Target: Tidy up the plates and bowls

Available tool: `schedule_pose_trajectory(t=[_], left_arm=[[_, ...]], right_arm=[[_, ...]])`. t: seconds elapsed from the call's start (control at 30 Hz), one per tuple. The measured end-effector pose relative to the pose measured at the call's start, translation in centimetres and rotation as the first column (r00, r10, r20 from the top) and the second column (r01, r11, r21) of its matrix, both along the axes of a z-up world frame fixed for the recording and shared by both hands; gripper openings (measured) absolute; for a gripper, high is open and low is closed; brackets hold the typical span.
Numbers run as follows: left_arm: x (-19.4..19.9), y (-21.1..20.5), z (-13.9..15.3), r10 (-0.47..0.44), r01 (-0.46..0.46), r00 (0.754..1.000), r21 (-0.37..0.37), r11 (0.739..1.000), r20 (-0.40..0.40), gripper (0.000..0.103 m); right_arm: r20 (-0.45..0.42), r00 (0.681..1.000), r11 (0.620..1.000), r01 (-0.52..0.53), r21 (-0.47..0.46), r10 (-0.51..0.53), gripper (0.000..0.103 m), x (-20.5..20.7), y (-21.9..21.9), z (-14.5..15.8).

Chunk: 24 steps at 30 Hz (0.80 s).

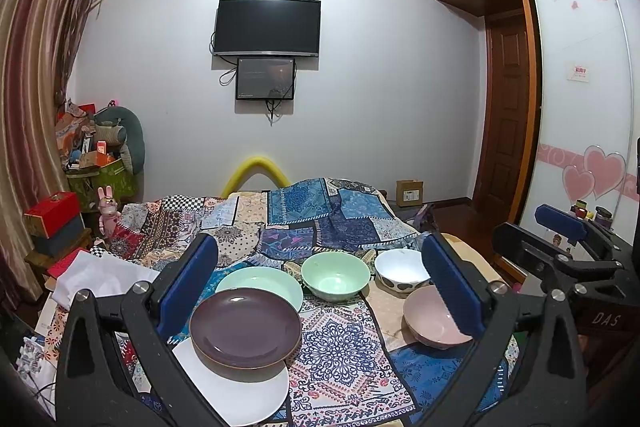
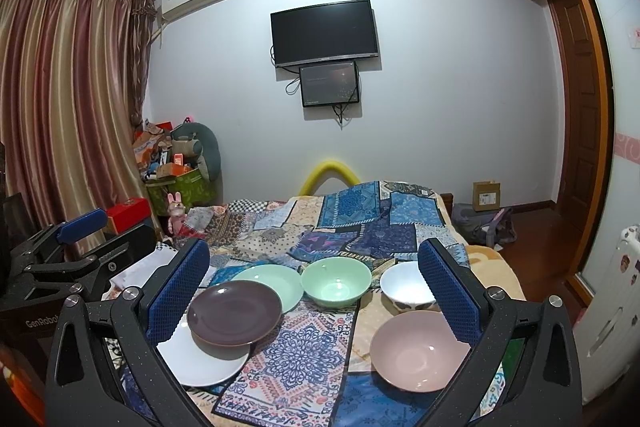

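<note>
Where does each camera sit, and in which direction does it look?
Left wrist: on the left gripper, facing forward over the purple plate; its open fingers and the right gripper show.
Right wrist: on the right gripper, facing forward above the pink bowl; its open fingers show.
Shared: the green bowl, dishes, TV.

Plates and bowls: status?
Left gripper and right gripper open, empty. Purple plate overlaps white plate, green plate. Three bowls apart. Path unobstructed.
</note>
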<state>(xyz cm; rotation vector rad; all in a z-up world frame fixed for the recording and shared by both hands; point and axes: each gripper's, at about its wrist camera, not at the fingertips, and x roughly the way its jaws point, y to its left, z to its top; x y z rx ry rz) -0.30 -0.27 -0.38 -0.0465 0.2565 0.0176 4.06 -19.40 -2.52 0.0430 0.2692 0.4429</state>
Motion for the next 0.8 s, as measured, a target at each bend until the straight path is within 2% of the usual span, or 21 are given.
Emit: schedule_pose_trajectory(t=[0.8], left_arm=[[0.15,0.07,-0.2,0.004,-0.004,1.0,-0.004,1.0,-0.01,0.103]], right_arm=[[-0.003,1.0,1.0,-0.001,-0.002,0.001,0.103,-0.08,0.12,0.03]])
